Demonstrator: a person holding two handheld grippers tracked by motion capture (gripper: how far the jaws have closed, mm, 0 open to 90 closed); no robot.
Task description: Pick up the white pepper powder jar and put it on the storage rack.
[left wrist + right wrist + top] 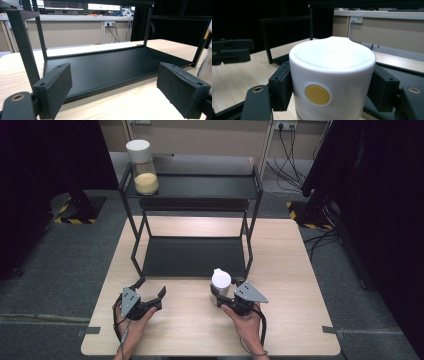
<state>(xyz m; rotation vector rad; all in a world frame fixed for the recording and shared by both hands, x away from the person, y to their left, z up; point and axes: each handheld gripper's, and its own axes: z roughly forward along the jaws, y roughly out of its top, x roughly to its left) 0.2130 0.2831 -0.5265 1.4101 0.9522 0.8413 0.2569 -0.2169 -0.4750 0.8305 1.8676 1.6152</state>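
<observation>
In the high view, the right gripper (218,292) has its jaws closed on a white-lidded jar (221,281) that stands upright on the wooden table (290,270), just in front of the black two-tier rack (192,255). The left gripper (150,289) rests near the rack's front left leg, well apart from that jar, its jaws spread wide with nothing between them. There are two jars in all: the gripped one, and a second jar (141,166) with yellow grains inside, standing on the left end of the rack's top shelf. One rack, two grippers, two hands.

In the left gripper view, the two black pads (57,85) stand far apart over bare tabletop, facing the rack's lower shelf (112,65), which carries nothing. A blurred pale edge at the far right may be the gripped jar; I cannot tell.

In the right gripper view, the jar's white lid (332,57) sits squarely between the jaws, both pads (282,85) pressing its sides. One yellow round spot (317,94) faces the camera. The left gripper (230,51) shows at the far left.
</observation>
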